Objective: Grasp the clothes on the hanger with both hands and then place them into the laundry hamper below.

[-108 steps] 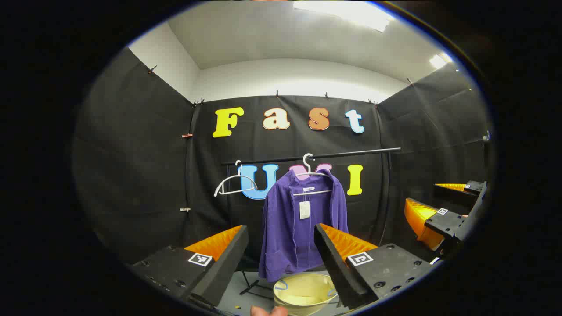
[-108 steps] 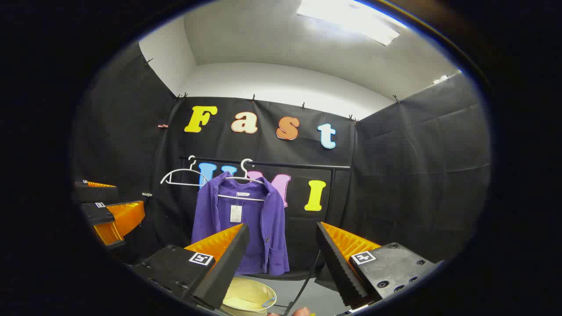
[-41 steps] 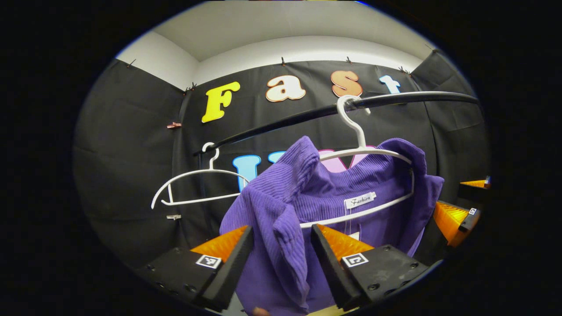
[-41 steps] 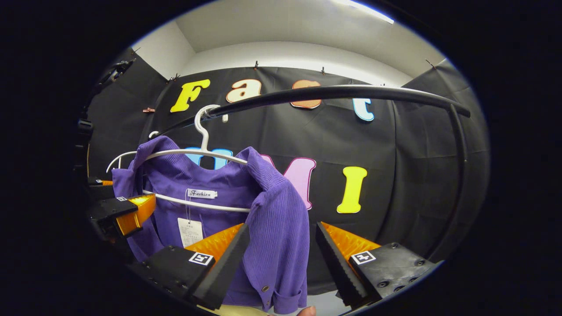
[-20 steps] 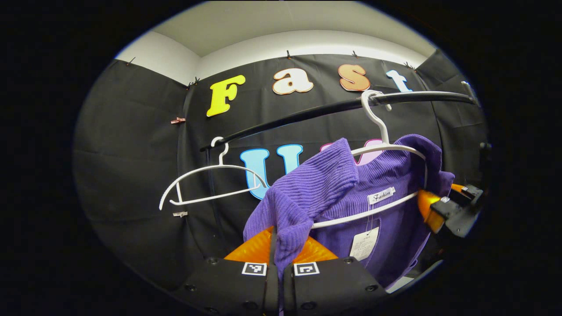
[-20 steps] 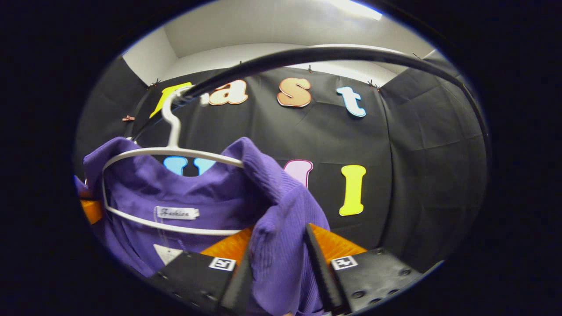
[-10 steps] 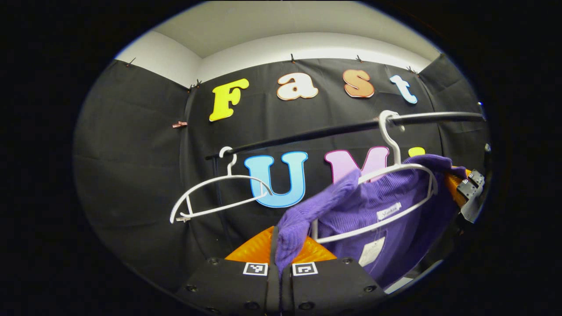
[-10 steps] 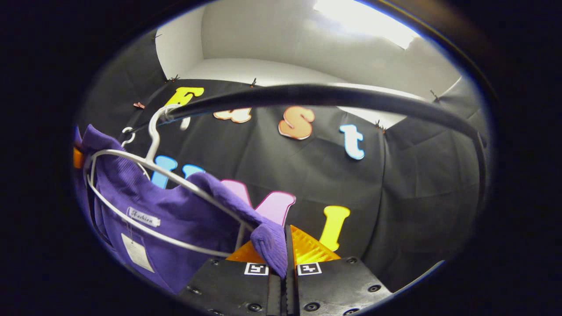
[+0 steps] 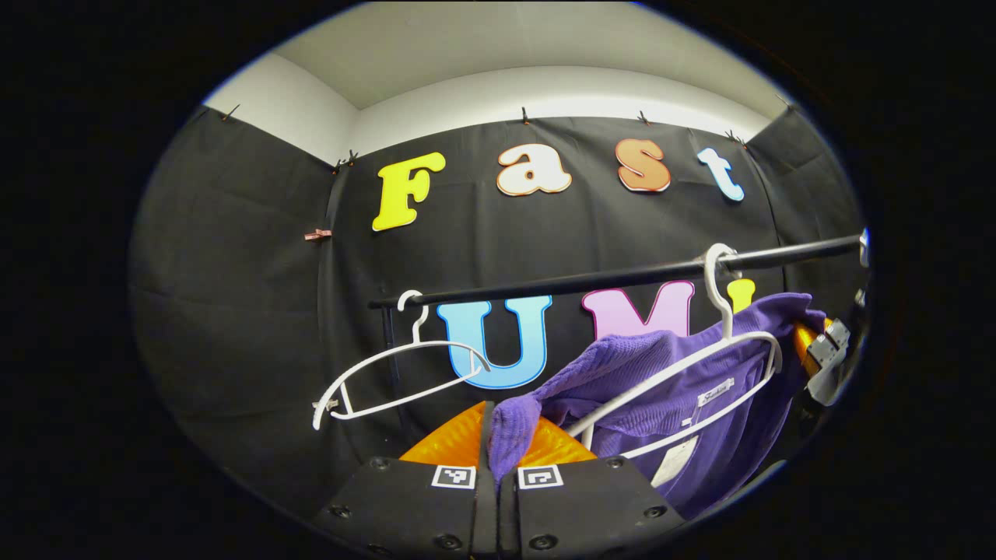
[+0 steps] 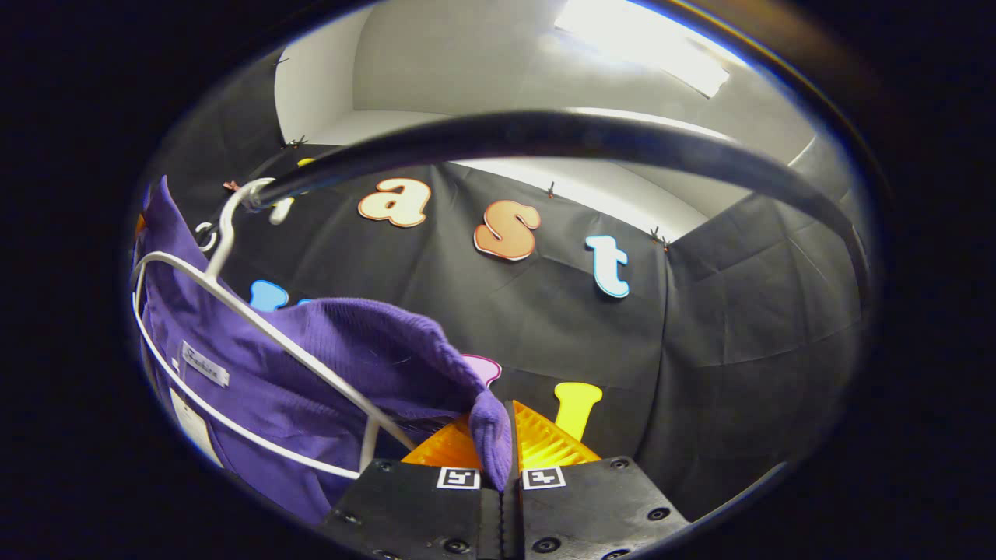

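2 grippers each pinch a fold of the purple jacket (image 9: pixel 685 404) at opposite shoulders; in the left gripper view the left gripper (image 9: pixel 498 455) has its fingers pressed together on a bunched edge of cloth that rises between them, and in the right gripper view the right gripper (image 10: pixel 507 459) likewise has its fingers closed on a purple fold (image 10: pixel 490 435); the right gripper also shows at the far right edge of the left gripper view (image 9: pixel 821 354), just beside the jacket's other shoulder. The jacket hangs partly on the white hanger (image 9: pixel 724 342), whose hook sits over the black rail (image 9: pixel 591 278); on the left gripper's side the shoulder cloth is pulled off the hanger's arm and stretches down to the fingers, leaving that arm bare; in the right gripper view the cloth lies over the hanger's sloping arm (image 10: pixel 257 323) and runs down to the fingers. 1 empty white hanger (image 9: pixel 397 373) hangs tilted near the rail's left end, apart from the jacket, with open wall between them. In the right gripper view the rail (image 10: pixel 560 136) arches close overhead, with open room beneath it toward the right.
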The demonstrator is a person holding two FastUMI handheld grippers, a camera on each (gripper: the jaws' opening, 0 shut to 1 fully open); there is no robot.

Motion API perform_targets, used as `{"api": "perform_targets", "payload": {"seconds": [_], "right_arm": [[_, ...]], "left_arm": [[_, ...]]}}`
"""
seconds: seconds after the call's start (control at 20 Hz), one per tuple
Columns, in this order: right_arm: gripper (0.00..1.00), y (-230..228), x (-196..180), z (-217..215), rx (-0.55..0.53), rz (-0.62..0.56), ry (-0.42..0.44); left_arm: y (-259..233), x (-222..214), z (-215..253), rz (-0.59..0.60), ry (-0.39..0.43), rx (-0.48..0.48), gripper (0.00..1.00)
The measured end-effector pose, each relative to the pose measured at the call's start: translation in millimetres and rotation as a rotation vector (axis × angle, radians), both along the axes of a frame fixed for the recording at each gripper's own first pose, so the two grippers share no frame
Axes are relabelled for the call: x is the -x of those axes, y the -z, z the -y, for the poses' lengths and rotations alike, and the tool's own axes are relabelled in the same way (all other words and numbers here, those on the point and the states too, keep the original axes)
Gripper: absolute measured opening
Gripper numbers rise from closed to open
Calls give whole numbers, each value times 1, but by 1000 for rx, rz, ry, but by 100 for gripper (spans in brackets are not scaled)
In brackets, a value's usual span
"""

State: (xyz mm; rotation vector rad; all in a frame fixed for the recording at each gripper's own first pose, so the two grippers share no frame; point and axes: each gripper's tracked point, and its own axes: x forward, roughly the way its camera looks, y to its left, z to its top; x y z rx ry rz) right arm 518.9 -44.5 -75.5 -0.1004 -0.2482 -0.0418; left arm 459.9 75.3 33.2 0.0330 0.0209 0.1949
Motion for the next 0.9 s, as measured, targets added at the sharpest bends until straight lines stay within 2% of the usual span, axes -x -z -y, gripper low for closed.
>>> {"api": "perform_targets", "payload": {"seconds": [0.05, 0.15, 0.3, 0.4, 0.65, 0.9], "right_arm": [[2, 12, -11, -1, -12, -19, -4], [5, 41, -34, -10, -20, -69, -27], [5, 107, -37, -27, -59, -241, -115], [6, 141, -34, -34, -72, -308, -136], [6, 178, 17, -54, -43, -376, -179], [6, 207, 69, -76, -75, -481, -241]], "left_arm": [[2, -5, -1, 2, 0, 6, 5], [13, -19, -3, -18, 7, 13, 6], [44, -33, -1, -104, 30, 39, 6], [58, -34, 0, -129, 33, 23, 6], [105, -13, -16, -191, -19, 7, 6], [165, 15, -24, -274, -37, 80, 5]]}}
